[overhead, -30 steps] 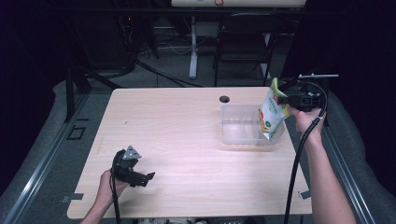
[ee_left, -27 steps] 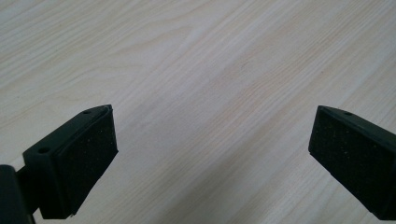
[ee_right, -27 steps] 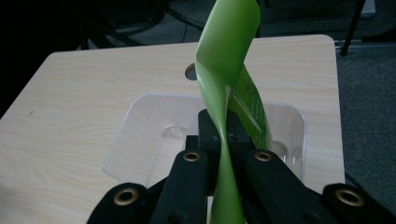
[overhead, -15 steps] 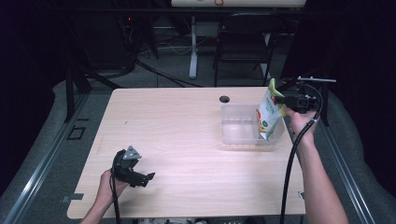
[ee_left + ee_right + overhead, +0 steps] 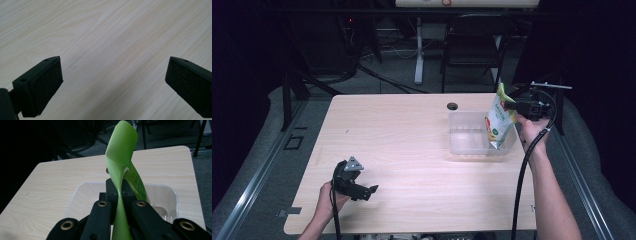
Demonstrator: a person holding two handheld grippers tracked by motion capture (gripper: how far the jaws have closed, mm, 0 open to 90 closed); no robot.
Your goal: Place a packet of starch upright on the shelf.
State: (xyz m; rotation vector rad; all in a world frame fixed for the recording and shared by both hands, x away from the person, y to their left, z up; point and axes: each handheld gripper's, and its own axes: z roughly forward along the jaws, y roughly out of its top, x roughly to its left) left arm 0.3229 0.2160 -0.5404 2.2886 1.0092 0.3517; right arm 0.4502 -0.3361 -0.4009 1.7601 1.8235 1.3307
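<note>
- Right claw (image 5: 511, 106) is seen clamped on the upper edge of a green snack pouch (image 5: 497, 120); in the right gripper view the film (image 5: 121, 165) is pinched flat between the jaws and twisted above them.
- Pouch is held upright over the far-right corner of the clear plastic bin (image 5: 467, 131), w/ its lower end at or just inside the bin's right wall; whether the bottom touches the bin floor can't be told.
- Step judged in hand: pouch to be lowered into the bin. Est. near the end of the placing.
- To be done well: pouch should be brought inward off the right wall toward the bin's middle before descent, so the bottom corner isn't caught on the rim (image 5: 175, 192).
- Descent to be kept slow and vertical; thin film is twisted at the grip, so swing is likely if the wrist is jerked.
- Jaws to be parted only once the pouch base is felt resting on the bin floor; otherwise it's likely to tip over the wall onto the table (image 5: 402, 130).
- Bin is light and empty, prob. slides if nudged; side contact to be avoided.
- Left claw (image 5: 373, 190) is held low over the table's near-left area, well apart from the bin; jaws stand wide apart w/ nothing between the pads (image 5: 47, 85). It could be kept parked there, clear of the cable (image 5: 522, 180).
</note>
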